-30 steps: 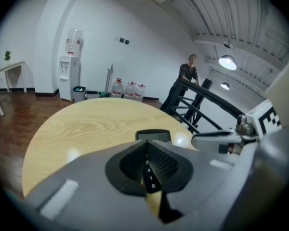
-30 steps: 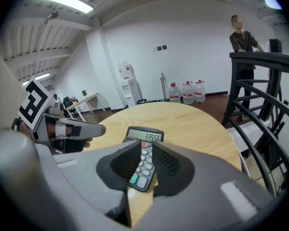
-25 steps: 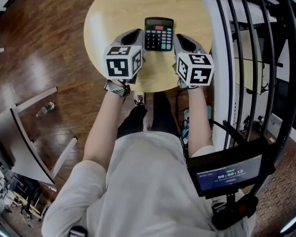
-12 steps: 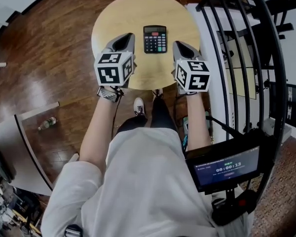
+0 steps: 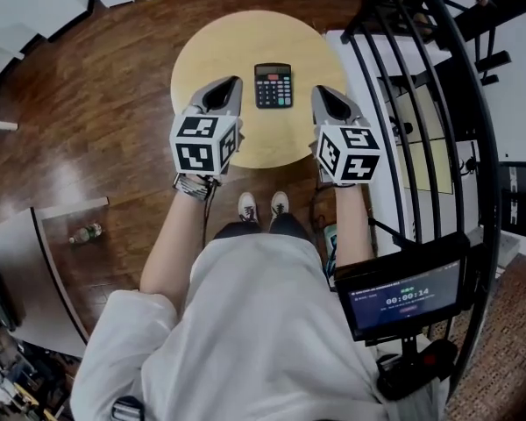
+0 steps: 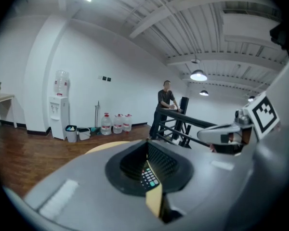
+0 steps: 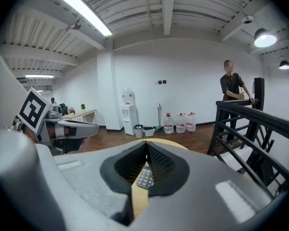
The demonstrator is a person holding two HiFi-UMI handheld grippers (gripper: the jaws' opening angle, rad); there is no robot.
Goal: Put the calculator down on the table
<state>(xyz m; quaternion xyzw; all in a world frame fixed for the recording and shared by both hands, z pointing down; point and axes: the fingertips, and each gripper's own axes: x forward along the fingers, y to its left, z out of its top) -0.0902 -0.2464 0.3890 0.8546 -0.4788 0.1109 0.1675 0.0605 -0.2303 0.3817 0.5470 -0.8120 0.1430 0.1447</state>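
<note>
The calculator (image 5: 273,86) is lying flat on the round table (image 5: 193,60), touched by nothing. It is being flanked by the left gripper (image 5: 225,86) and the right gripper (image 5: 323,95), both being held clear of it with jaws pressed together, empty.

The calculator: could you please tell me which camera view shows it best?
The head view: the calculator lies whole and unobstructed on the round table, keys up. The left and right gripper views each show only a sliver of its keypad through a narrow gap.
</note>
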